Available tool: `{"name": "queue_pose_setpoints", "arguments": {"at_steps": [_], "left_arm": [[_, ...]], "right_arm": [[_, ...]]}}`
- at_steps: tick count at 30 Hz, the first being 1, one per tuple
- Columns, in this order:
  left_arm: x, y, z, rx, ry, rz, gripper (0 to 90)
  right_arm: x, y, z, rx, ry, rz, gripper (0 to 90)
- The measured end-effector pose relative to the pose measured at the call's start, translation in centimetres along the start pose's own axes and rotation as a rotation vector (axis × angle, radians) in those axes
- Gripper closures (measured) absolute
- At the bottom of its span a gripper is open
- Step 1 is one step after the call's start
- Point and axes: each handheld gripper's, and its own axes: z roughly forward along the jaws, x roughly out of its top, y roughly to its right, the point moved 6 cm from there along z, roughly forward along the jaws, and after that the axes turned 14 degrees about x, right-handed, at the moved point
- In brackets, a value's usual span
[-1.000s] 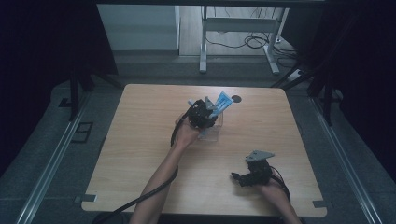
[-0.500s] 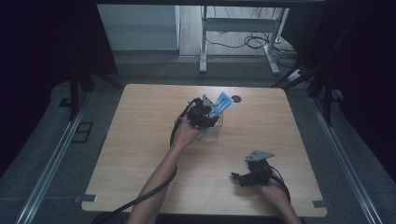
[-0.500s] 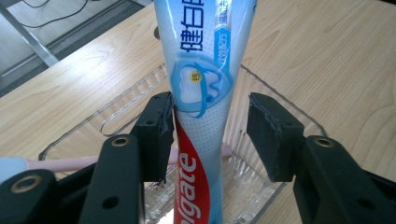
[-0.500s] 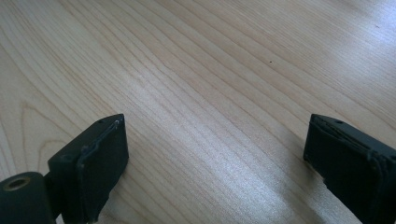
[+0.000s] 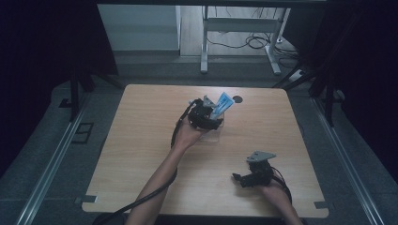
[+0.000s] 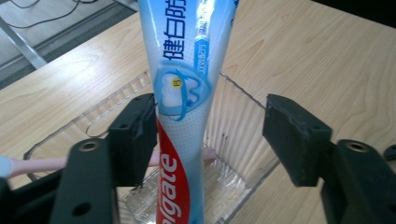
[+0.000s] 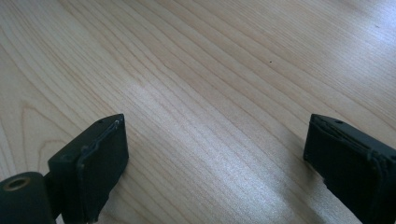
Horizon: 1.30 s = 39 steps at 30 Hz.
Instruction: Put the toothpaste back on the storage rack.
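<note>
My left gripper (image 6: 210, 135) jaws have just been opening: tube (image 6: 187, 93) stands free mid-frame in the tray (image 6: 243, 98), so it's delivered. Right gripper (image 7: 217, 163) wide, empty, over tabletop (image 7: 210, 70).

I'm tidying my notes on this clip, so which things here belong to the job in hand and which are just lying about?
In the job:
toothpaste tube, standing in the clear plastic tray
pink toothbrush lying in that tray
left gripper, jaws just opening around the tube

Lying about:
right gripper, open over bare table
dark round spot on the table
</note>
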Motion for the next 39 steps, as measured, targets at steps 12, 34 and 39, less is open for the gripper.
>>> {"name": "queue_pose_setpoints", "arguments": {"at_steps": [12,34,39], "left_arm": [[0.0,0.6,-0.7,-0.054,0.008,-0.048,19.6],[-1.0,0.6,-2.9,-0.077,0.022,-0.076,12.4],[-1.5,0.5,-3.7,-0.068,0.03,-0.078,9.8]], "right_arm": [[0.0,0.0,0.0,0.0,0.0,0.0,6.1],[0.0,0.0,0.0,0.0,0.0,0.0,6.1],[0.0,0.0,0.0,0.0,0.0,0.001,6.1]]}}
